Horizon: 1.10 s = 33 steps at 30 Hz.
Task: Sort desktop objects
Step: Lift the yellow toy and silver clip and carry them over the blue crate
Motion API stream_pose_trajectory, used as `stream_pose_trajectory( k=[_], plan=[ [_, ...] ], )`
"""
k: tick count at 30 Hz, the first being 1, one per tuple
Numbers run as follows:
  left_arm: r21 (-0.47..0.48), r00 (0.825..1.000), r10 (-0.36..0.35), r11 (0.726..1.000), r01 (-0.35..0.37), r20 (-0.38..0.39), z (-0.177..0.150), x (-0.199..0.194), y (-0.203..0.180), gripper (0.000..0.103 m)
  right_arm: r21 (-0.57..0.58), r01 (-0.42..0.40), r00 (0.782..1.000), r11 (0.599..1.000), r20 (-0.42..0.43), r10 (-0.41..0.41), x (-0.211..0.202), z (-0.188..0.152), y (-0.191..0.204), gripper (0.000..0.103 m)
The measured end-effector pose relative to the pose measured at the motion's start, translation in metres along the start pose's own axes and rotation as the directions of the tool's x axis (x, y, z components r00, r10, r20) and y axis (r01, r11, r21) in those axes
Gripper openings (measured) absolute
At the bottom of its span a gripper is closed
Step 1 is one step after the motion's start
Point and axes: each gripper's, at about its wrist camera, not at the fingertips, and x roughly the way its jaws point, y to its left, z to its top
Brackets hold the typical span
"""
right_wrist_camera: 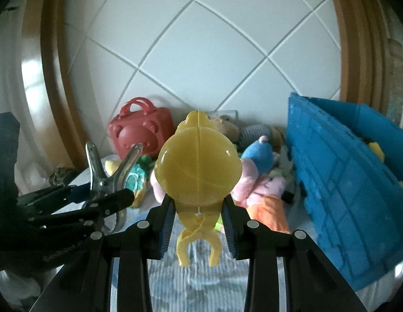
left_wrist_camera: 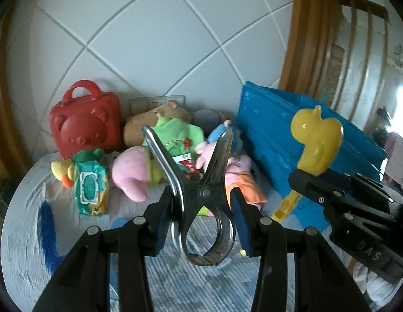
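Observation:
My left gripper [left_wrist_camera: 201, 208] is shut on a large metal spring clip [left_wrist_camera: 198, 189], held above the table with its jaws spread open. It also shows in the right wrist view [right_wrist_camera: 107, 179]. My right gripper [right_wrist_camera: 198, 208] is shut on a yellow duck-shaped plastic clip [right_wrist_camera: 198, 166], raised above the table. In the left wrist view the duck clip [left_wrist_camera: 317, 140] stands in front of the blue plastic crate [left_wrist_camera: 292, 135]. The crate [right_wrist_camera: 341, 182] is tilted at the right, with a yellow toy inside.
A red bear-face case [left_wrist_camera: 84, 122] stands against the tiled wall. Plush toys [left_wrist_camera: 133, 174], a wet-wipes pack [left_wrist_camera: 91, 192] and a small yellow duck toy [left_wrist_camera: 59, 171] lie on the striped cloth [left_wrist_camera: 175, 280]. A blue brush [left_wrist_camera: 46, 231] lies at left.

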Motion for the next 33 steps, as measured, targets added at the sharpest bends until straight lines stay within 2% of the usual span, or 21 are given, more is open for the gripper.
stream_pose_trajectory(
  k=[6,10,13,16,19,24,25,29,33],
  plan=[
    [0.032,0.999,-0.049,0.998,0.048,0.022,0.008,-0.006,-0.025,0.043,0.011,0.037,0.999,0.999,0.032,-0.038,-0.028,0.007,-0.011,0.034],
    [0.051,0.997,-0.068,0.997,0.065,0.048,0.018,-0.004,-0.05,0.043,0.027,0.048,0.995,0.998,0.085,-0.05,-0.05,0.018,-0.033,0.034],
    [0.066,0.993,-0.08,0.995,0.075,0.084,0.032,0.002,-0.081,0.043,0.032,0.046,0.989,0.998,0.136,-0.05,-0.068,0.03,-0.059,0.034],
    [0.073,0.989,-0.089,0.994,0.08,0.122,0.045,0.01,-0.114,0.043,0.016,0.061,0.979,0.998,0.196,-0.062,-0.088,0.044,-0.095,0.034],
    [0.073,0.982,-0.094,0.994,0.083,0.161,0.068,0.024,-0.163,0.043,-0.003,0.065,0.965,0.998,0.254,-0.062,-0.107,0.064,-0.138,0.034],
    [0.104,0.968,-0.131,0.988,0.111,0.213,0.112,0.045,-0.261,0.043,-0.015,0.119,0.937,0.993,0.333,-0.107,-0.144,0.1,-0.231,0.034],
    [0.109,0.967,-0.137,0.987,0.116,0.214,0.118,0.05,-0.279,0.043,-0.012,0.134,0.934,0.991,0.335,-0.122,-0.147,0.104,-0.248,0.034],
    [0.137,0.979,-0.156,0.981,0.138,0.129,0.113,0.086,-0.33,0.043,0.009,0.19,0.942,0.982,0.281,-0.184,-0.149,0.107,-0.318,0.034],
    [0.164,0.984,-0.17,0.973,0.161,0.044,0.107,0.121,-0.38,0.043,0.061,0.205,0.959,0.977,0.189,-0.213,-0.135,0.084,-0.37,0.034]
  ],
)
